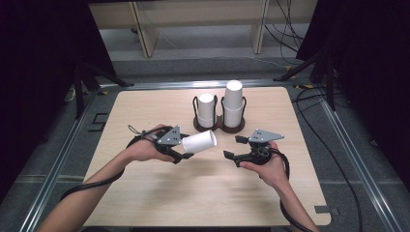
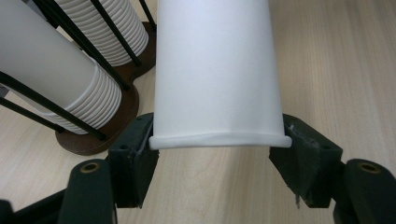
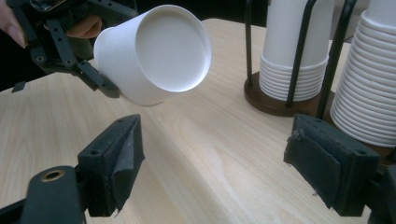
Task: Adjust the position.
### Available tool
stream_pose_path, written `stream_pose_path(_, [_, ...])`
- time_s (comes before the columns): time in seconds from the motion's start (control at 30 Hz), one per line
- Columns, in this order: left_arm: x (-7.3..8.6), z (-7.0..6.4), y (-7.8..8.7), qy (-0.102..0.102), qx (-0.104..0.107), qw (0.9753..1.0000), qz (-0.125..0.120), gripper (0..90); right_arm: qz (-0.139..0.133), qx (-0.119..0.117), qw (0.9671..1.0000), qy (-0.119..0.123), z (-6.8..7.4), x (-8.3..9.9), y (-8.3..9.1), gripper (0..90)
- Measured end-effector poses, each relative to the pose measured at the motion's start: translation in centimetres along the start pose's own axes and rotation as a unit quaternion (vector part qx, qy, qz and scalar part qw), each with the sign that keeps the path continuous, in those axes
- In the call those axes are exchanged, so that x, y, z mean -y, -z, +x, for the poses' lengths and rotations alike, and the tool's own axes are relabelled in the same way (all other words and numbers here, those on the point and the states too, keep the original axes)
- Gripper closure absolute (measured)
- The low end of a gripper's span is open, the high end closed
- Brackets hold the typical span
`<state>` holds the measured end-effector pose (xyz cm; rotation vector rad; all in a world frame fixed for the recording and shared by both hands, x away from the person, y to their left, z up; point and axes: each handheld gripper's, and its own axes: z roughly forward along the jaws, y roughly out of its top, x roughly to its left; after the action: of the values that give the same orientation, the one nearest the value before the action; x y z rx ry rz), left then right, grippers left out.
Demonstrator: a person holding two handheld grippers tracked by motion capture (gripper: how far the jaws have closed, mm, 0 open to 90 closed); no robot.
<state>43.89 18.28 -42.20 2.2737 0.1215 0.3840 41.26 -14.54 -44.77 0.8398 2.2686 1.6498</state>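
Note:
A white paper cup (image 1: 199, 142) lies sideways in the air, just above the table, with my left gripper (image 1: 186, 146) shut on it near its rim. In the left gripper view the cup (image 2: 217, 70) runs away from the jaws, rim nearest the camera. My right gripper (image 1: 233, 147) stands open a short way to the cup's right, with nothing between its jaws. From the right gripper view the cup's round base (image 3: 161, 51) faces the camera, up and to the left of the open right gripper (image 3: 215, 163).
A dark brown wire holder (image 1: 218, 126) at the table's centre back carries two stacks of white cups: a shorter one (image 1: 207, 108) and a taller one (image 1: 232, 101). The wooden table (image 1: 208, 193) lies bare in front of the hands. Cables run along the floor to the right.

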Motion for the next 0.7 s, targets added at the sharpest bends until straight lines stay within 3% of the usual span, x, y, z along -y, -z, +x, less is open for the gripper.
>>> stream_pose_path(0.1, [-0.12, 0.02, 0.01, -0.005, 0.003, 1.0000, 0.002, 33.1, 0.004, -0.013, 0.9999, 0.008, -0.09, -0.09, -0.05, 18.6])
stream_pose_path(0.2, [-0.24, 0.00, -0.04, -0.009, 0.008, 0.9999, 0.009, 33.2, 0.019, -0.005, 0.9997, 0.015, -0.04, -0.17, 0.07, 18.4])
stream_pose_path(0.27, [-0.33, 0.02, -0.07, -0.014, 0.014, 0.9997, 0.015, 33.2, 0.024, -0.013, 0.9992, 0.027, -0.15, -0.21, -0.06, 18.0])
stream_pose_path(0.3, [-0.37, -0.03, -0.05, -0.017, 0.014, 0.9995, 0.021, 33.2, 0.020, -0.016, 0.9991, 0.035, -0.22, -0.22, -0.17, 18.0])
stream_pose_path(0.53, [-0.61, 0.10, 0.18, -0.045, 0.026, 0.9970, 0.057, 33.3, 0.053, -0.036, 0.9967, 0.050, -0.06, -0.46, -0.37, 17.9])
stream_pose_path(0.7, [-0.80, 0.05, 0.18, -0.049, 0.027, 0.9966, 0.060, 33.3, 0.060, -0.038, 0.9957, 0.059, -0.04, -0.63, -0.62, 17.8])
